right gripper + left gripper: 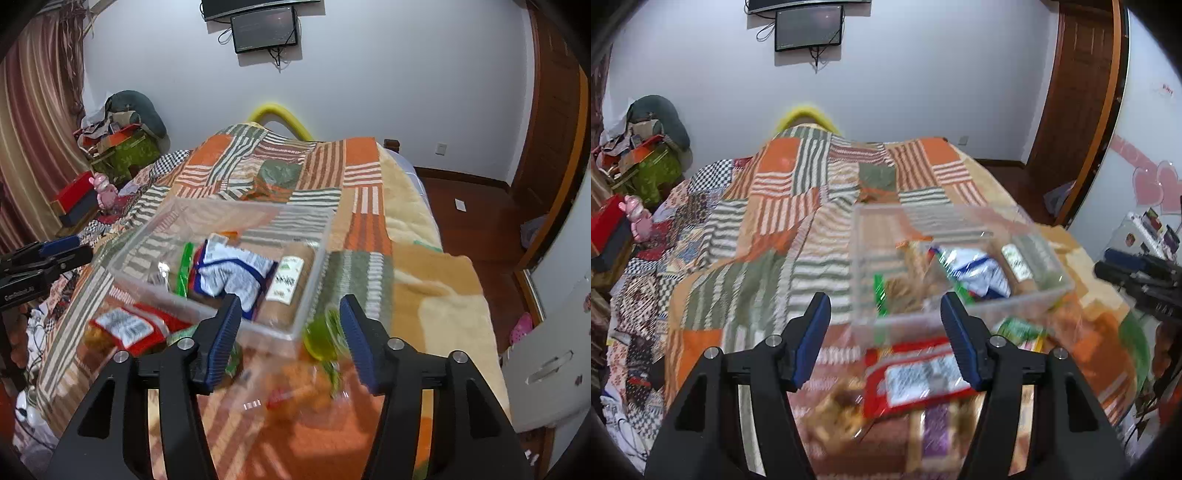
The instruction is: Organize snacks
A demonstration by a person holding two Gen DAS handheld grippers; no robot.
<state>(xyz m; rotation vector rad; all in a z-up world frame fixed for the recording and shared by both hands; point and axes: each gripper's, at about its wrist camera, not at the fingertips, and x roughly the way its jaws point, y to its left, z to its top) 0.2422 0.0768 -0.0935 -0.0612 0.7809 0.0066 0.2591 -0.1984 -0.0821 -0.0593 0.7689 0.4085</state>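
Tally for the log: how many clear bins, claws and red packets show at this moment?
Clear bin: 1
Claws: 2, left claw and right claw
Red packet: 1
Total: 4

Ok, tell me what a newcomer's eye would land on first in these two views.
First, the patchwork blanket in orange and green stripes, covering the whole bed. Next, the clear plastic bin standing on it, holding a blue and white snack bag. Then the red snack packet lying loose on the blanket just in front of the bin, between the open fingers of the left gripper.
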